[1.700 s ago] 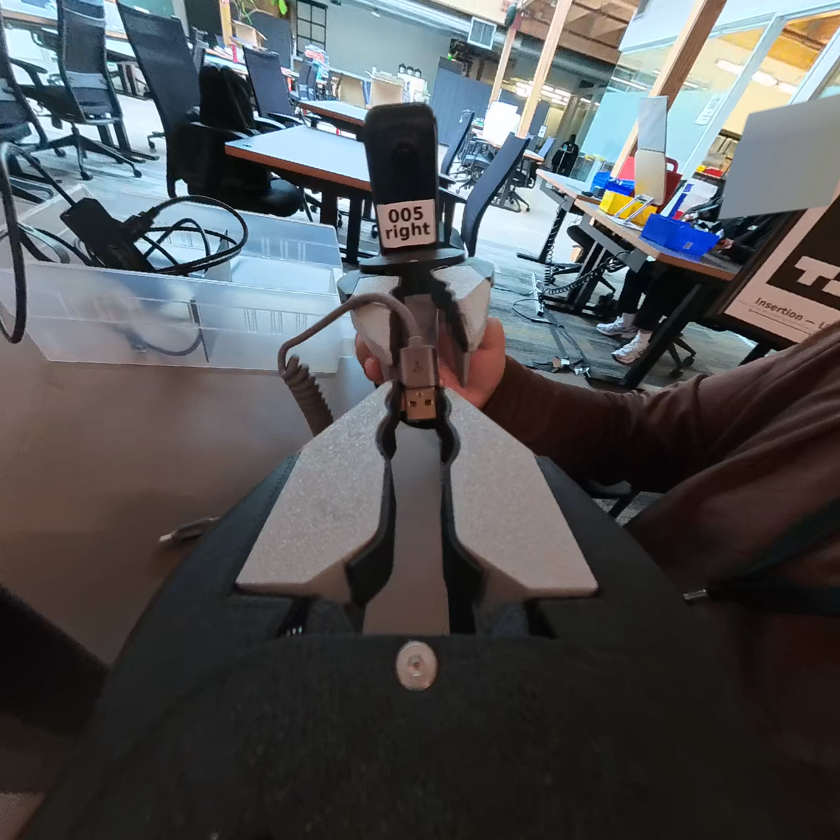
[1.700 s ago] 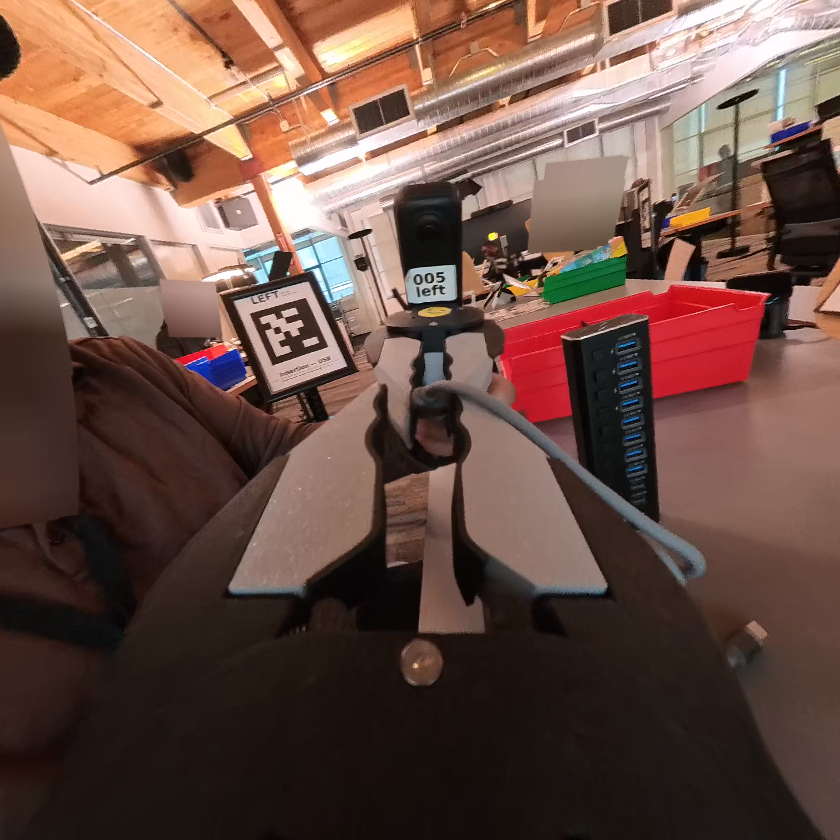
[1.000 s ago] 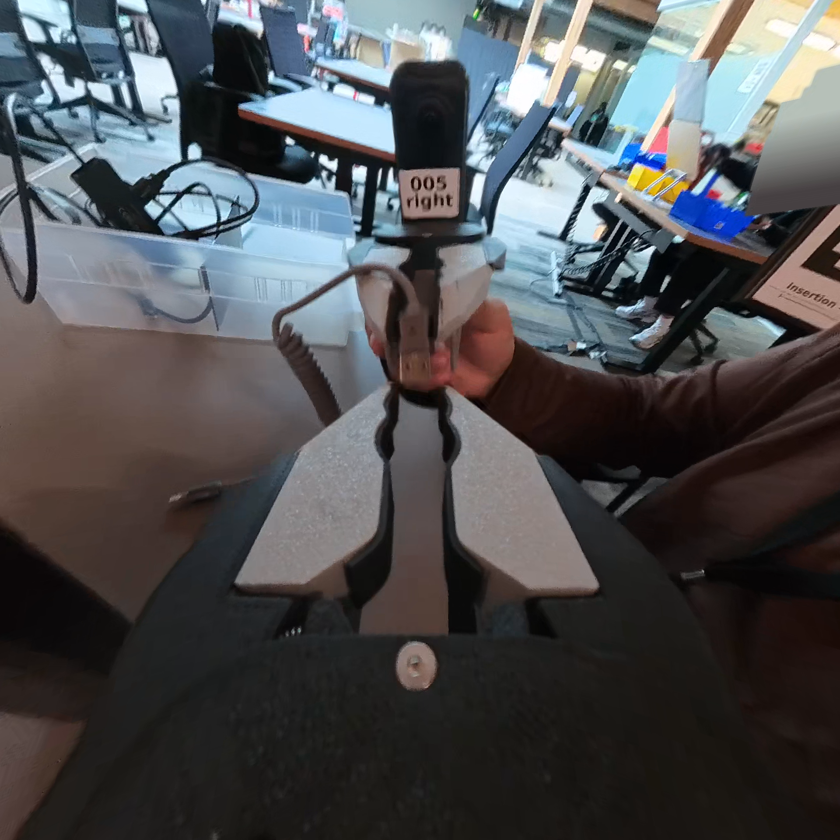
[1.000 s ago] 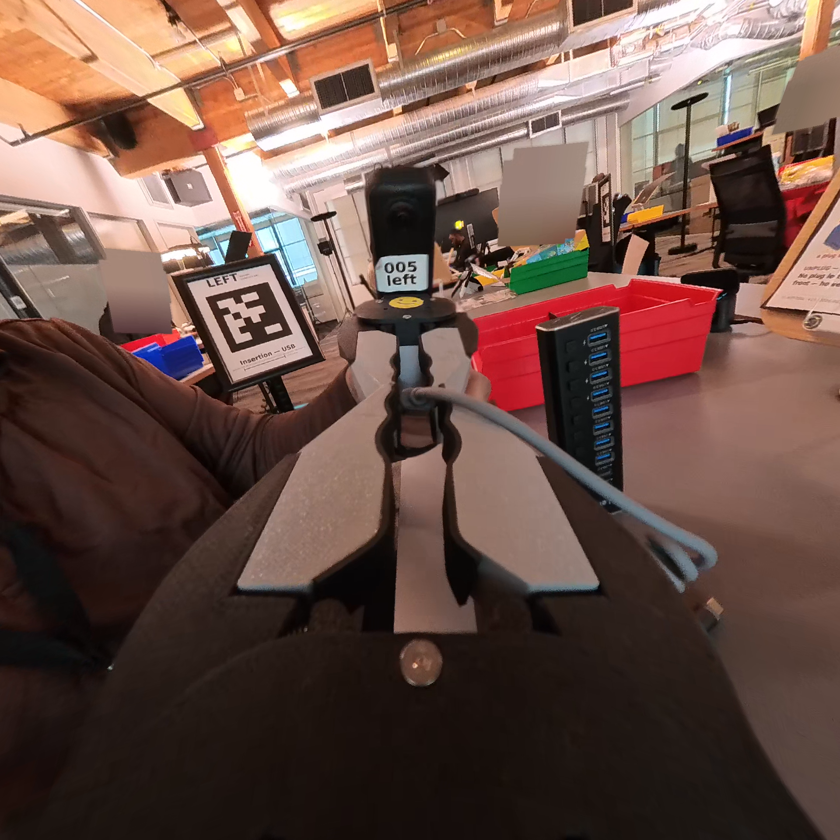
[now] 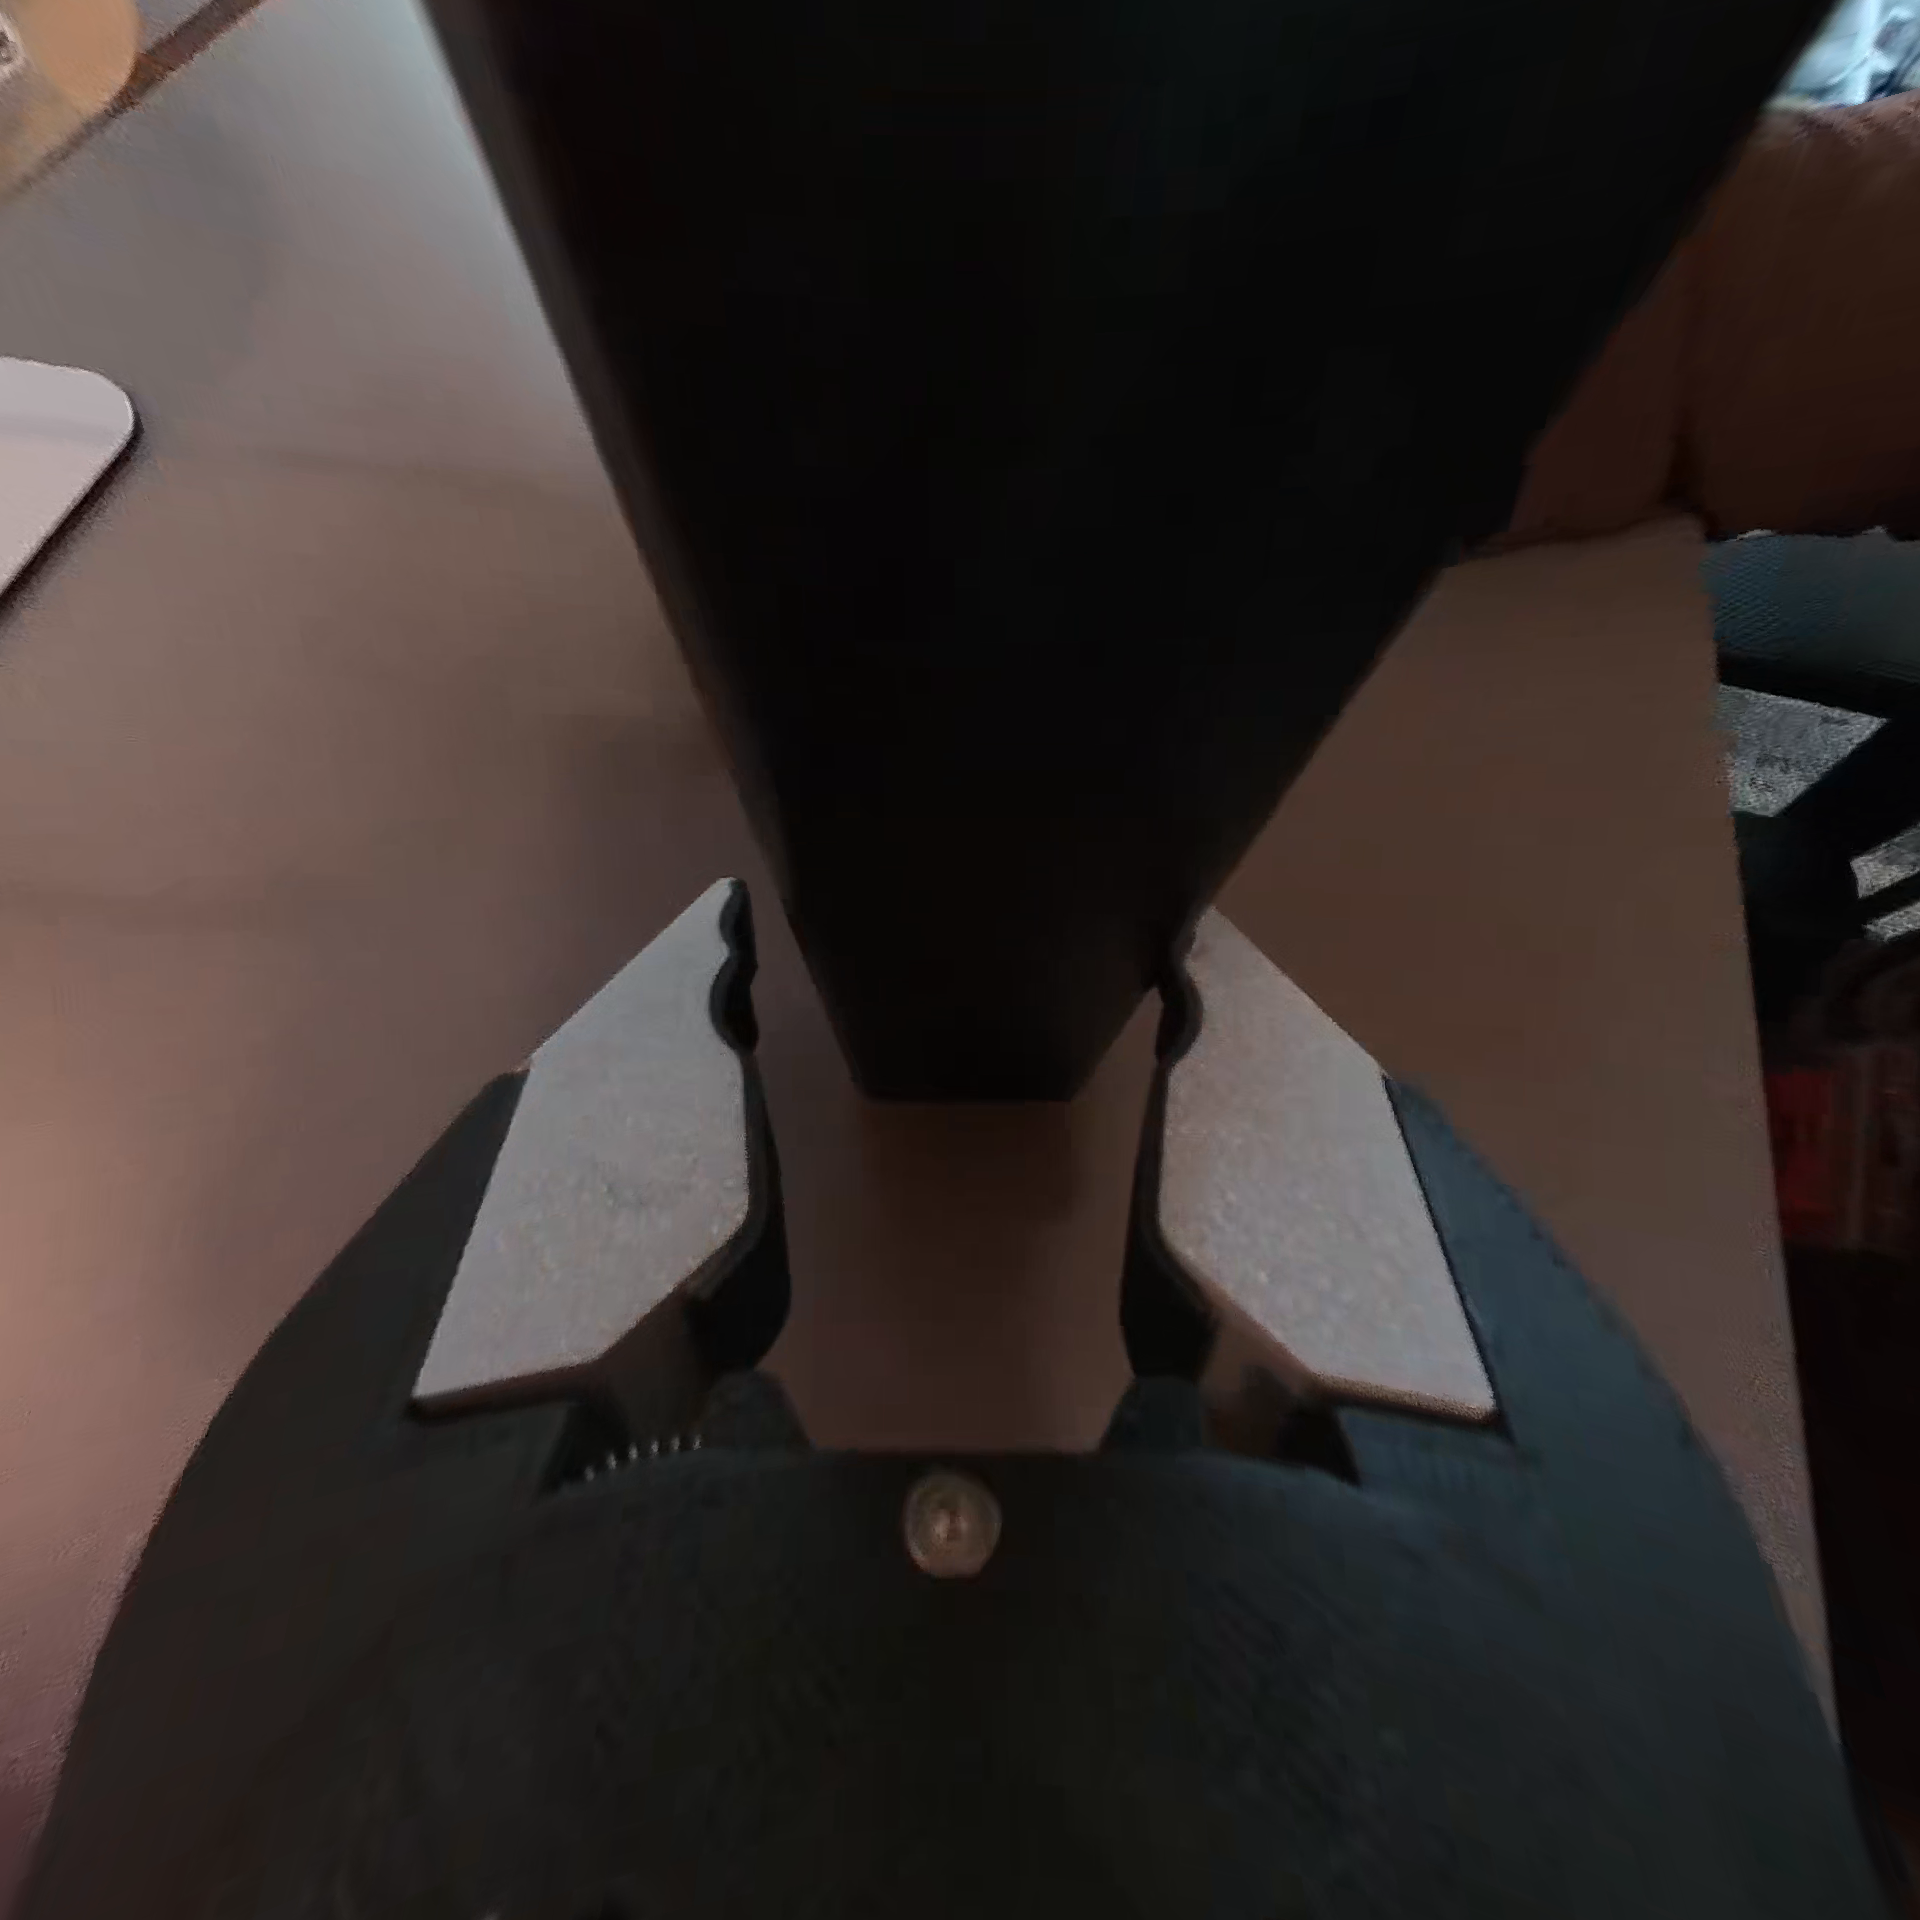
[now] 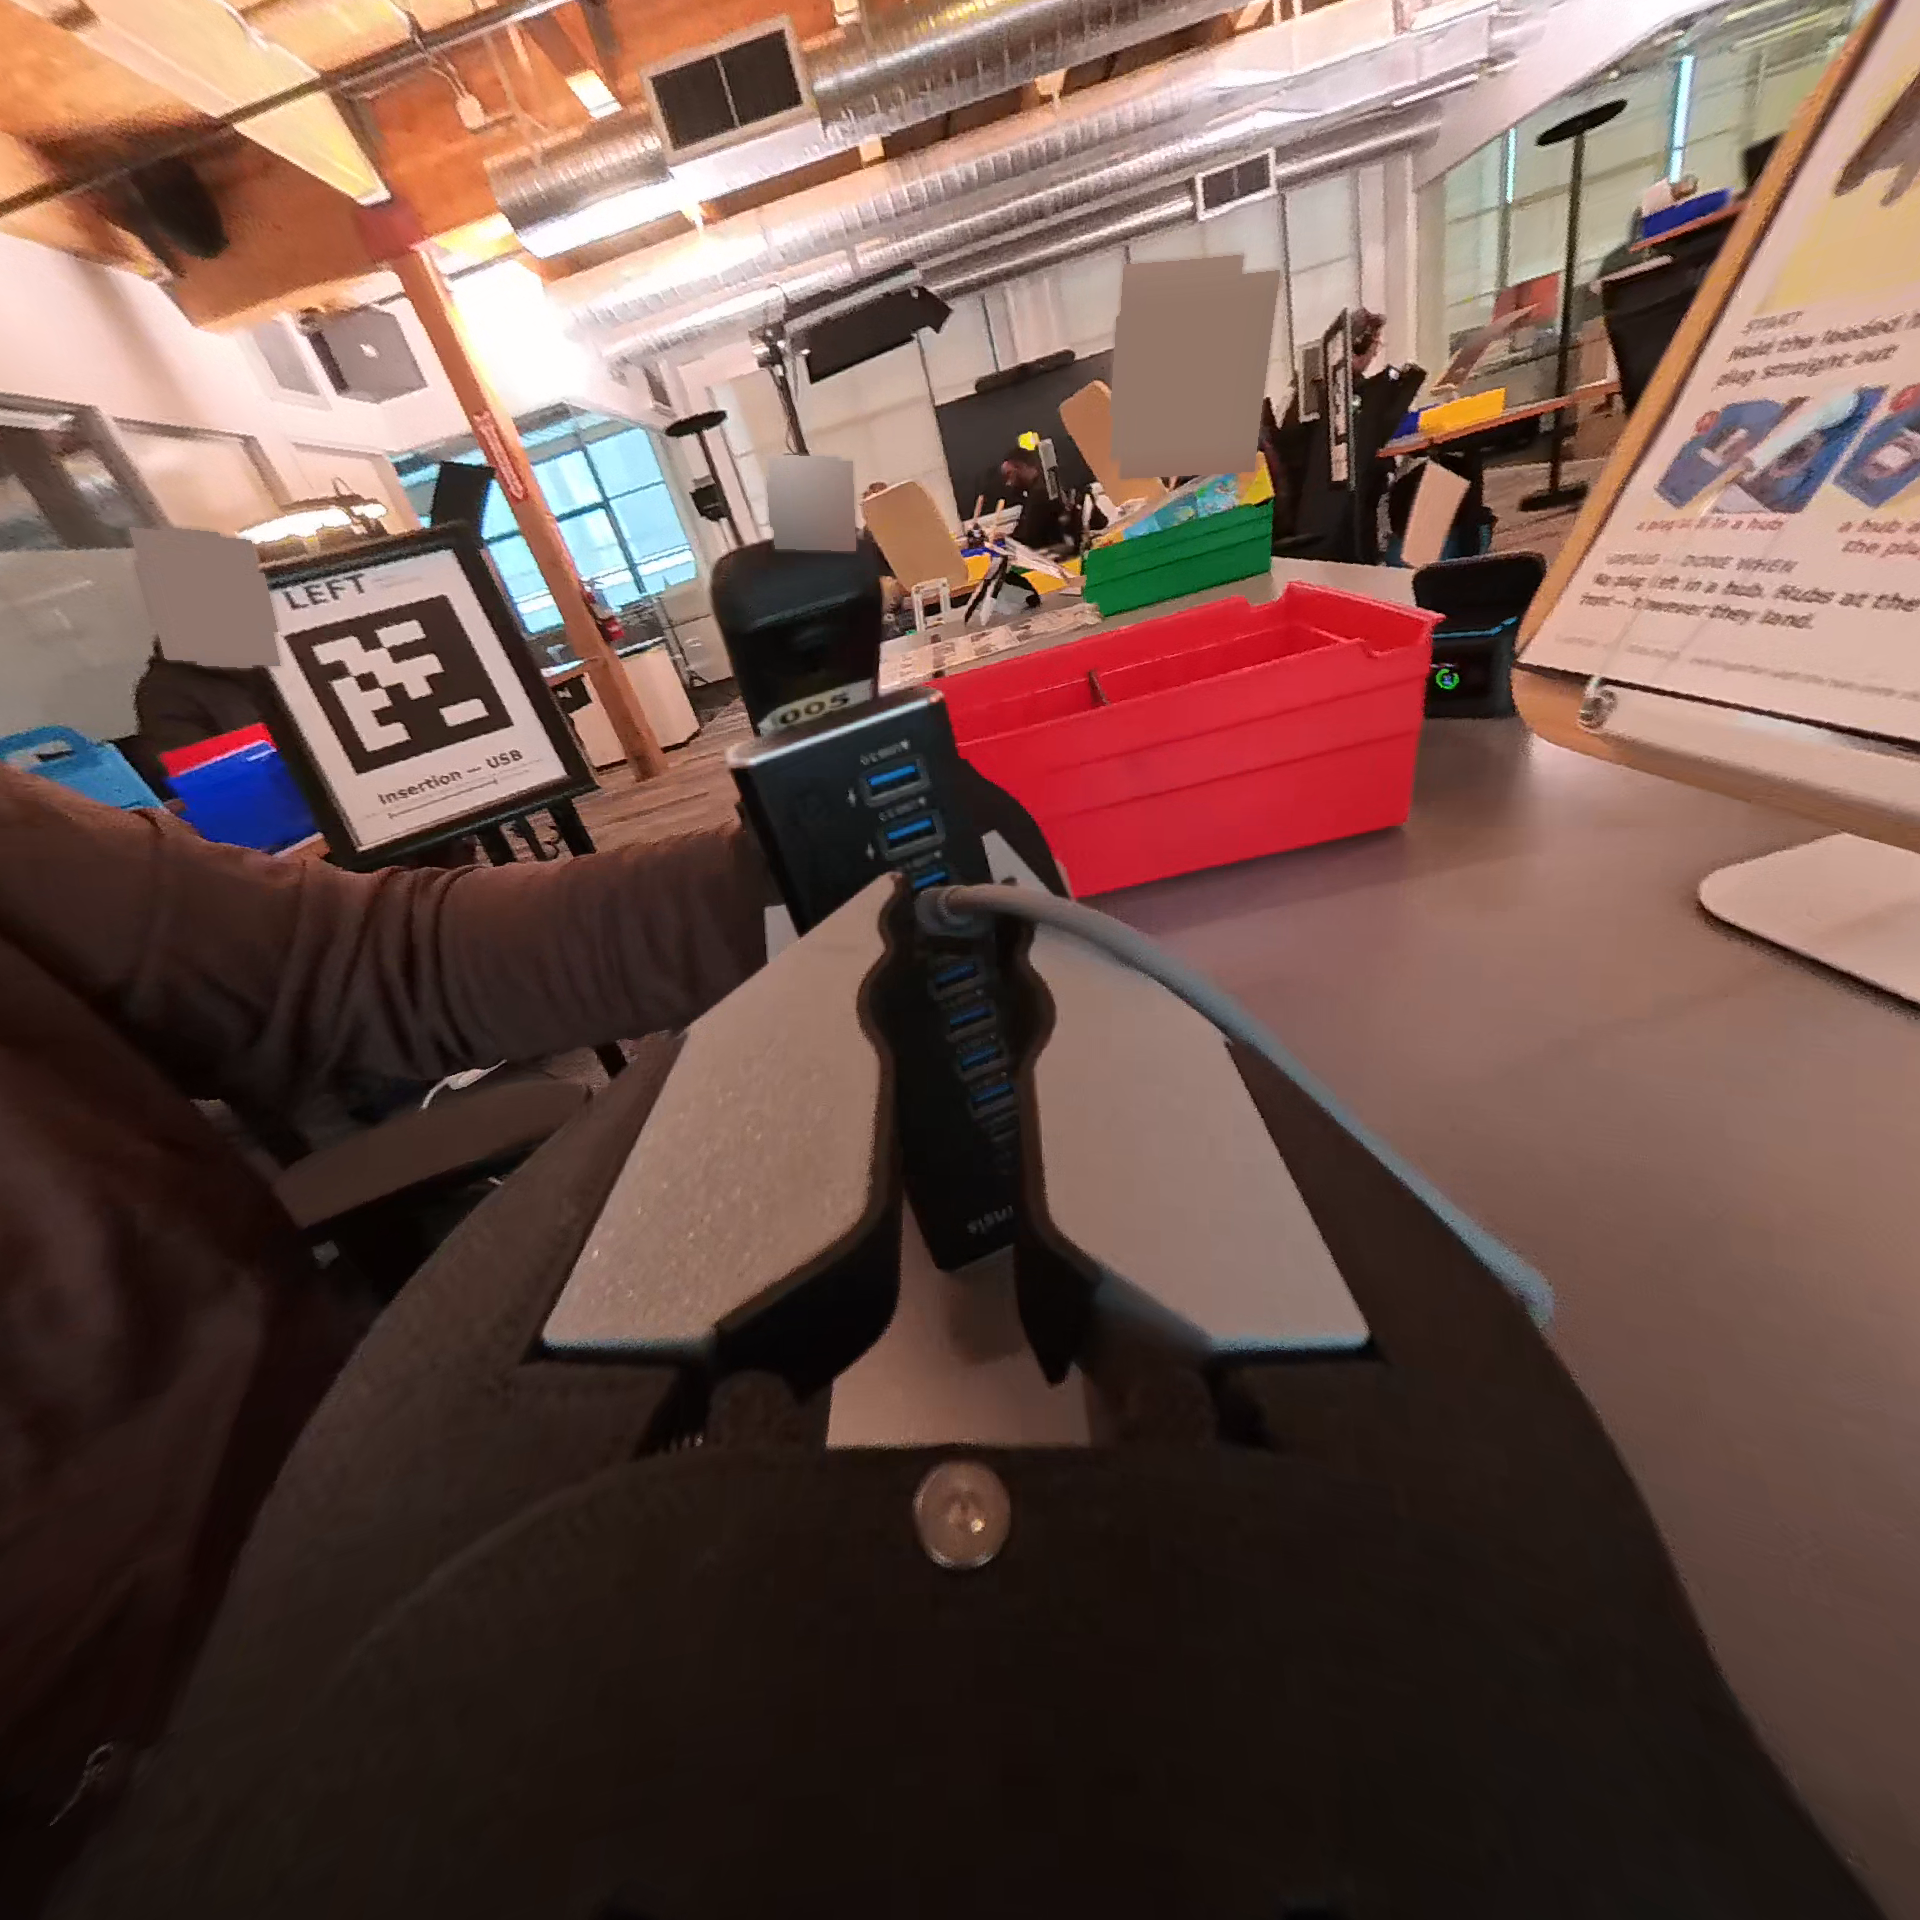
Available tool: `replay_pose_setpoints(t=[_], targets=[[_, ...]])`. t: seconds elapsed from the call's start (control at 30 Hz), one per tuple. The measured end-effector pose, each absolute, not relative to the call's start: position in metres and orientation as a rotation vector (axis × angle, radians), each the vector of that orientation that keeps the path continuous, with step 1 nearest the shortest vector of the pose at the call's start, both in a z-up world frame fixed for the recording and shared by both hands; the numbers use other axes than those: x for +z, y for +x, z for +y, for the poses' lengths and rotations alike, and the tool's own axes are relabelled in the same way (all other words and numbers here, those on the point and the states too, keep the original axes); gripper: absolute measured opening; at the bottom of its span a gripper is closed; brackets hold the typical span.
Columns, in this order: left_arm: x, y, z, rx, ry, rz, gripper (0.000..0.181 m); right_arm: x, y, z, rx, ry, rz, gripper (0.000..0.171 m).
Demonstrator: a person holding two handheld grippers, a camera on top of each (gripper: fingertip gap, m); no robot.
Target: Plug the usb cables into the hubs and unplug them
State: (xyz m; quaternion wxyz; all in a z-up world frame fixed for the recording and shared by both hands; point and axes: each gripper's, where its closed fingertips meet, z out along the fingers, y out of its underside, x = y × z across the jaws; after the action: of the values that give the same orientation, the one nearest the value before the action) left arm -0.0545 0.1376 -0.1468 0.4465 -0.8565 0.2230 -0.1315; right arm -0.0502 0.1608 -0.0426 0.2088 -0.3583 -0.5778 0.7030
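A black USB hub (image 6: pixel 831 821) with blue ports stands on the grey table (image 6: pixel 1558 1143). In the left wrist view its dark back (image 5: pixel 1039 520) fills the middle. My left gripper (image 5: pixel 956 925) is open, with one finger on each side of the hub's lower end. Its right finger sits at the hub's edge and a small gap shows at the left finger. The left gripper's body (image 6: pixel 800 644) shows behind the hub in the right wrist view. My right gripper (image 6: pixel 951 914) is shut on a USB plug. Its grey cable (image 6: pixel 1195 997) runs off to the right. The plug is hidden between the fingertips, against the hub's third port.
A red bin (image 6: pixel 1195 748) stands behind the hub. A sign stand (image 6: pixel 1766 468) on a white base (image 6: pixel 1818 914) is at the right; the base also shows in the left wrist view (image 5: pixel 52 447). A marker board (image 6: pixel 405 686) is at the left, and a brown sleeve (image 6: pixel 364 966) reaches across. Spacing between my two grippers at the tips: around 10 centimetres. The white base (image 6: pixel 1818 914) is closer to my left gripper, around 25 centimetres from its tips; the right tips are 30 centimetres off.
My left gripper has swung away from the right gripper, opened wide and come around the hub. My right gripper has carried the plug to the hub's port face.
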Motion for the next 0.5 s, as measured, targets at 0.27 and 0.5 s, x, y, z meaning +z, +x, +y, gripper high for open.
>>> replay_pose_setpoints(t=[0.27,0.5], targets=[[-0.143,-0.049,0.152,-0.341,-2.011,0.544,0.064,-0.067,-0.056,0.156,1.893,-1.071,-1.681,0.013],[-0.081,-0.024,0.132,-0.579,-1.575,0.588,0.063,-0.045,-0.047,0.141,1.939,-0.933,-1.652,0.014]])
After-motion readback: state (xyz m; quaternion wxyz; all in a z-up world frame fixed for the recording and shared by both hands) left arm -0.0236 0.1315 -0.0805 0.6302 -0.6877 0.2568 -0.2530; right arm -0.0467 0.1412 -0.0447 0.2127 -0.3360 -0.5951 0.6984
